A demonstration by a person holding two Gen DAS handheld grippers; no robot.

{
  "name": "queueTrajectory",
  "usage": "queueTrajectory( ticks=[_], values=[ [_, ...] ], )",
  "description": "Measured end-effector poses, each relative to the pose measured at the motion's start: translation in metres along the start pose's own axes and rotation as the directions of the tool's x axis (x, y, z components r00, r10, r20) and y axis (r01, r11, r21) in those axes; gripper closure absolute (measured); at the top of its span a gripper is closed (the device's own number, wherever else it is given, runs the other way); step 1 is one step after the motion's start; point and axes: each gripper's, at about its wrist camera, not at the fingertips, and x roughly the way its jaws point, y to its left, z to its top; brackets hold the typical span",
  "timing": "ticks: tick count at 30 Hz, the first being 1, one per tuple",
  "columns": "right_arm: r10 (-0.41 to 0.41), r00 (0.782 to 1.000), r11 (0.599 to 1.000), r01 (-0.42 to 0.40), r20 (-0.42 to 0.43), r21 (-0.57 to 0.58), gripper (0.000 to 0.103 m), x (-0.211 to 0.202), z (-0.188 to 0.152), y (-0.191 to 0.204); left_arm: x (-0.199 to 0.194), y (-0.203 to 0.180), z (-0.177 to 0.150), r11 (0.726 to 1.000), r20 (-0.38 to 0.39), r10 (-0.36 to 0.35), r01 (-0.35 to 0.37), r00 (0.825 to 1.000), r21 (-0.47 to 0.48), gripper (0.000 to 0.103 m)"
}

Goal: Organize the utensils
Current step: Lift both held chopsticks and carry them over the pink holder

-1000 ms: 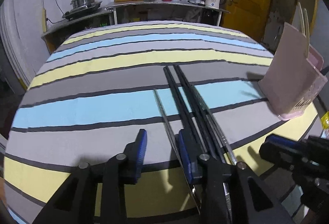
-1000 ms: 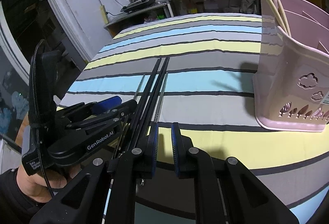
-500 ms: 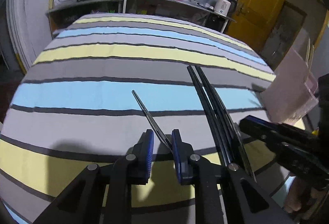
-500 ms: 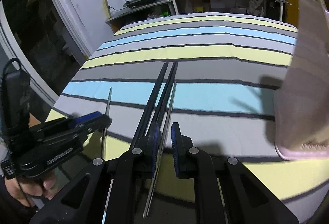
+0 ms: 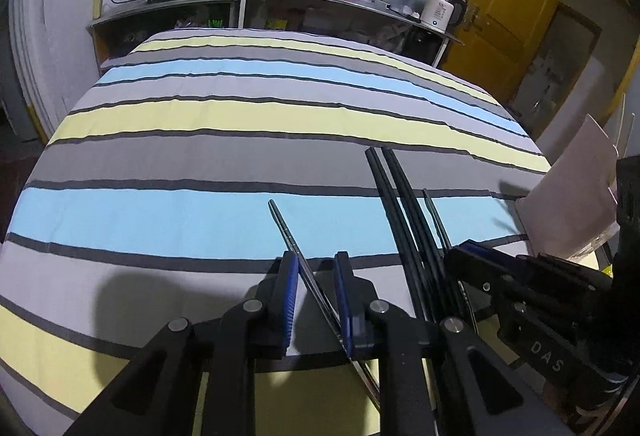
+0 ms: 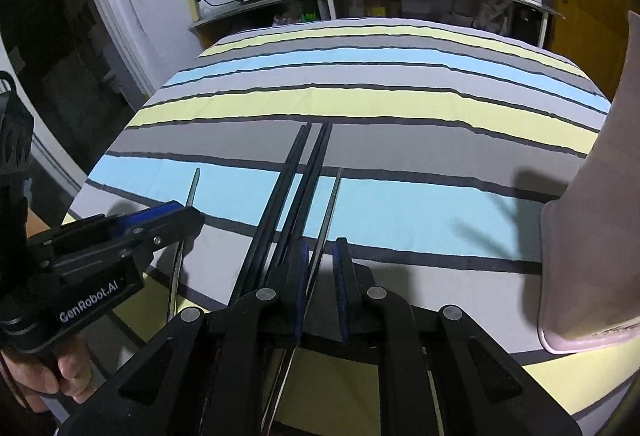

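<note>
Left wrist view: the left gripper (image 5: 316,258) points down at the striped table (image 5: 200,164). Its blue-padded fingers (image 5: 291,276) are narrow. A steel chopstick (image 5: 282,224) runs slantwise through the gap. It passes close to the left pad near the tip and to the right pad further back. Whether the pads press on it cannot be told. To the right, apart from it, a bundle of black chopsticks (image 5: 394,204) lies on the cloth, pointing away from the camera. A second steel chopstick (image 5: 436,220) lies just beside the bundle on its right. The right gripper (image 5: 464,256) comes in from the right edge, with its tip over the near part of that second chopstick. A pink holder (image 5: 572,196) stands at the table's right edge.

Right wrist view: the right gripper (image 6: 320,246) has its fingers (image 6: 340,276) narrow. The second steel chopstick (image 6: 334,196) runs between them, close against the left pad with a clear gap to the right pad, so it is not pinched. The black chopsticks (image 6: 296,164) lie just left of it, passing under the left finger. Further left, a hand (image 6: 48,376) holds the left gripper (image 6: 176,212), and the steel chopstick (image 6: 194,184) sticks out past its tip. The holder (image 6: 592,196) stands on the right.
</note>
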Motion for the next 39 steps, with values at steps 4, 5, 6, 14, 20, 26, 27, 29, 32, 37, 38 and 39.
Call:
queueTrajectory(
  ticks=[4, 5, 6, 14, 20, 26, 27, 29, 32, 37, 38, 39],
  values=[
    [-0.031, 0.999, 1.000, 0.031, -0.012, -0.004, 0.090, 0.005, 0.007, 0.002, 0.003, -0.003, 0.003, 1.000, -0.005, 0.010, -0.010, 1.000, 0.027, 0.084],
    [-0.038, 0.999, 0.999, 0.038, -0.013, -0.005, 0.090, 0.006, 0.009, 0.003, 0.004, -0.004, 0.003, 0.999, -0.006, 0.011, -0.011, 1.000, 0.030, 0.084],
    [-0.043, 0.999, 0.999, 0.043, -0.015, -0.008, 0.090, 0.007, 0.010, 0.004, 0.005, -0.005, 0.004, 0.999, -0.006, 0.012, -0.012, 1.000, 0.033, 0.084],
    [-0.027, 0.999, 1.000, 0.027, -0.031, -0.004, 0.096, 0.007, 0.014, 0.001, 0.009, -0.003, 0.013, 1.000, -0.019, 0.018, -0.018, 1.000, 0.017, 0.094],
    [0.012, 1.000, 1.000, -0.012, 0.009, 0.008, 0.098, -0.013, 0.014, 0.001, 0.000, -0.002, 0.012, 1.000, -0.017, -0.018, 0.018, 1.000, -0.014, 0.098],
    [0.038, 0.997, 0.999, -0.039, 0.064, 0.011, 0.098, -0.041, 0.017, 0.003, -0.028, -0.009, 0.014, 0.999, 0.023, -0.049, 0.049, 0.999, -0.001, 0.098],
    [0.040, 0.997, 0.999, -0.041, 0.071, 0.012, 0.098, -0.045, 0.017, 0.004, -0.035, -0.010, 0.015, 0.998, 0.033, -0.055, 0.055, 0.998, 0.004, 0.098],
    [0.045, 0.995, 0.999, -0.046, 0.090, 0.012, 0.098, -0.055, 0.017, 0.004, -0.046, -0.013, 0.016, 0.998, 0.047, -0.065, 0.065, 0.997, 0.011, 0.098],
    [0.053, 0.992, 0.998, -0.055, 0.117, 0.014, 0.098, -0.071, 0.017, 0.004, -0.065, -0.016, 0.017, 0.997, 0.071, -0.081, 0.080, 0.994, 0.022, 0.098],
    [0.063, 0.985, 0.997, -0.068, 0.159, 0.023, 0.098, -0.096, 0.015, 0.005, -0.097, -0.026, 0.017, 0.993, 0.112, -0.109, 0.105, 0.988, 0.045, 0.099],
    [0.064, 0.984, 0.997, -0.069, 0.167, 0.024, 0.098, -0.101, 0.014, 0.005, -0.101, -0.027, 0.017, 0.993, 0.116, -0.112, 0.107, 0.987, 0.050, 0.099],
    [0.064, 0.982, 0.997, -0.069, 0.175, 0.025, 0.098, -0.106, 0.013, 0.004, -0.108, -0.029, 0.016, 0.992, 0.123, -0.117, 0.110, 0.986, 0.057, 0.099]
  ],
)
